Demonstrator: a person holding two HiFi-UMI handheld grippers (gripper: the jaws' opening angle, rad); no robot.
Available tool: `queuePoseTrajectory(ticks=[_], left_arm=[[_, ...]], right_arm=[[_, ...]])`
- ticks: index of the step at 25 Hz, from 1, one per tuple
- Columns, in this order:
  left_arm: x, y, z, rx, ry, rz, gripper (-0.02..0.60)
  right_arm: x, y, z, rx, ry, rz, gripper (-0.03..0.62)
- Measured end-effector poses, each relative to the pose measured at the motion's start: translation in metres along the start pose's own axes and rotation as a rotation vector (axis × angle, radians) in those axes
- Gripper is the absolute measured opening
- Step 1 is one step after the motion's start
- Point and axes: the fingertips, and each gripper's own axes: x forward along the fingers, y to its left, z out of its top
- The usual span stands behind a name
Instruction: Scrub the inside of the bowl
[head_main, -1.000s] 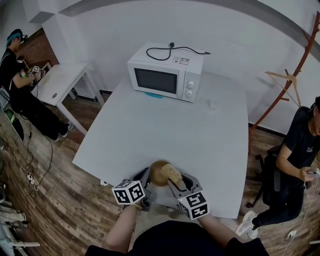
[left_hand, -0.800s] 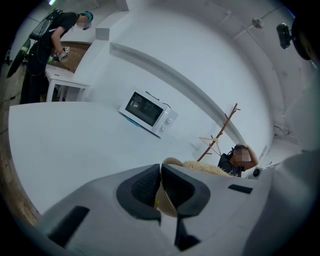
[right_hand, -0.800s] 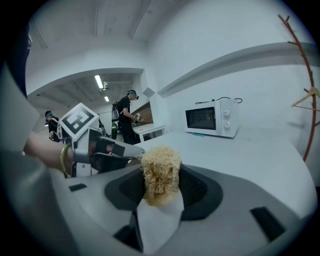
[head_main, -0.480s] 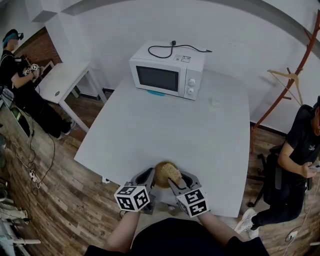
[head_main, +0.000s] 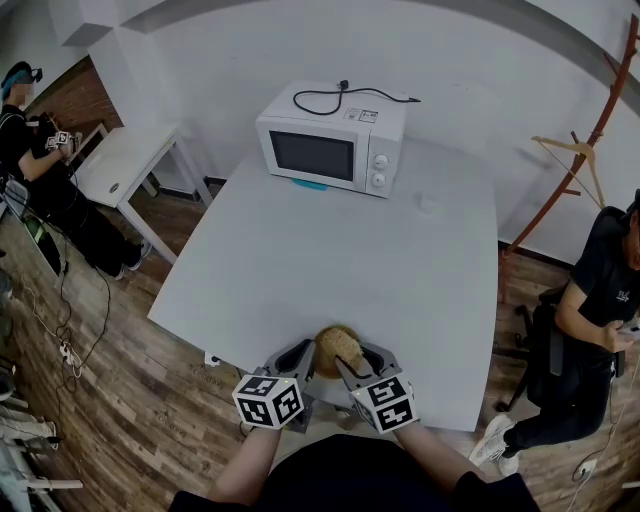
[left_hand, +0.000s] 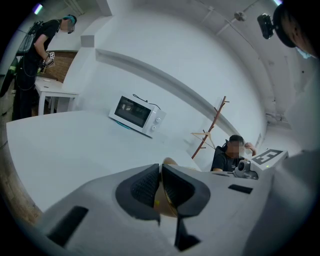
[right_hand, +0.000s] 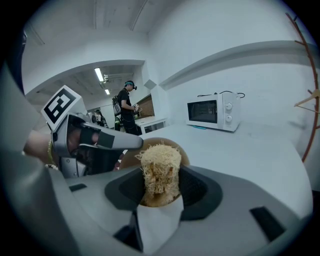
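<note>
The left gripper (head_main: 300, 353) was clamped on the thin rim of the wooden bowl (head_main: 324, 347), holding it tilted just above the table (head_main: 330, 250), close to its near edge. A fibrous scrubber (head_main: 346, 349) sat inside the bowl, pinched tight in the right gripper (head_main: 360, 364). Scrubbing seemed under way, though how much of the inside was done could not be told. The near edge lay just below both grippers. Ahead, bare tabletop ran to the microwave (head_main: 331, 141), well apart.
</note>
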Motion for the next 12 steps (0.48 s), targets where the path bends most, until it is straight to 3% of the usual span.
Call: queuePoseTrajectory(ticks=[12], left_arm=[[-0.007,-0.005,-0.002,0.038,-0.002,0.003,0.031]], right_arm=[[-0.001,0.029,0.003,-0.097,0.016,0.078,0.179]])
